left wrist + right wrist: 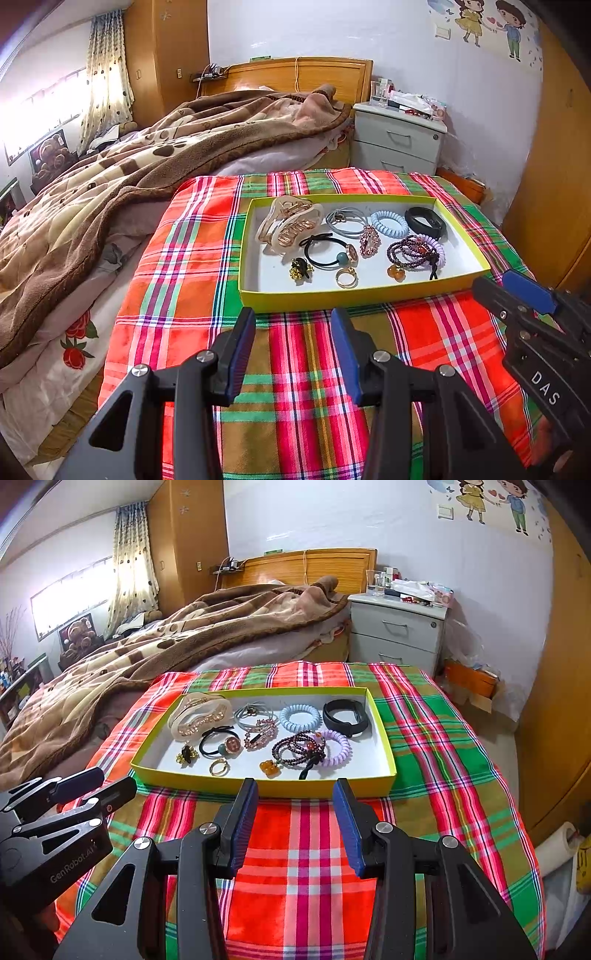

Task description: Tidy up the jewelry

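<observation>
A yellow-rimmed tray [354, 295] [266, 788] sits on a plaid cloth and holds jewelry: a beige claw clip [290, 225] [201, 716], a black hair tie with a bead [328, 251] [218, 744], a gold ring [346, 277] [218, 767], a blue coil tie [388, 223] [299, 716], a black band [424, 221] [345, 712], dark bead bracelets [408, 253] [299, 749] and a purple coil tie [338, 747]. My left gripper [293, 321] and my right gripper [295, 794] are both open and empty, just in front of the tray's near wall.
The plaid cloth [303, 369] covers the bed's foot. A brown blanket [129, 177] lies to the left. A grey nightstand [399, 140] stands behind the tray. A wooden wardrobe [557, 184] is at right. The right gripper shows in the left wrist view [524, 295].
</observation>
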A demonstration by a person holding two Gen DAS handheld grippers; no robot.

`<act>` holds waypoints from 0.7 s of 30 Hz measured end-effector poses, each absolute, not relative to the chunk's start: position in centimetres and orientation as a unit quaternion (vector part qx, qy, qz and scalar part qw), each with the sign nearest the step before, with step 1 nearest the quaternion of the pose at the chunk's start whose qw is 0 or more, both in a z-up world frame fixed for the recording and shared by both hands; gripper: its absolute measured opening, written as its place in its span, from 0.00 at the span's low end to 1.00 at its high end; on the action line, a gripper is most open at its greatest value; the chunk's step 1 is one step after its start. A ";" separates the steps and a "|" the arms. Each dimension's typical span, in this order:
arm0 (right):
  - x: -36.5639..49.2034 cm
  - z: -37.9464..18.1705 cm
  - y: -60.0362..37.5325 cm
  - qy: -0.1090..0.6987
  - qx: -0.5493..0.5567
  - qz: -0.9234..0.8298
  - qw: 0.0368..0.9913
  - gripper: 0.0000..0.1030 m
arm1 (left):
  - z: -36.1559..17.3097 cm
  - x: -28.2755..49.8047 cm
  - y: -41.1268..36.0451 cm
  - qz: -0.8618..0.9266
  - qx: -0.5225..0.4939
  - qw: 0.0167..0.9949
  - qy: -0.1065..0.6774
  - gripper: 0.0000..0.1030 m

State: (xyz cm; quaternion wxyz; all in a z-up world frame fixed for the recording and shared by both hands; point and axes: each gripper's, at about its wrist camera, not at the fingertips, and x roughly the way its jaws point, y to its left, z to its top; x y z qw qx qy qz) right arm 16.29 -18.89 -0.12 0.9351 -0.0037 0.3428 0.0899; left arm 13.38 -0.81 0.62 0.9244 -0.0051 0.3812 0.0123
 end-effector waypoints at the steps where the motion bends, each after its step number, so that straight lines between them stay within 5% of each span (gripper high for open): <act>1: 16.3 -0.1 -18.9 0.343 -0.003 0.090 0.935 0.42 | 0.6 13.4 -0.8 0.013 -0.005 0.924 0.382 0.43; 21: 16.2 0.0 -18.8 0.342 -0.003 0.090 0.935 0.42 | 0.7 13.2 -0.7 0.017 -0.009 0.924 0.382 0.43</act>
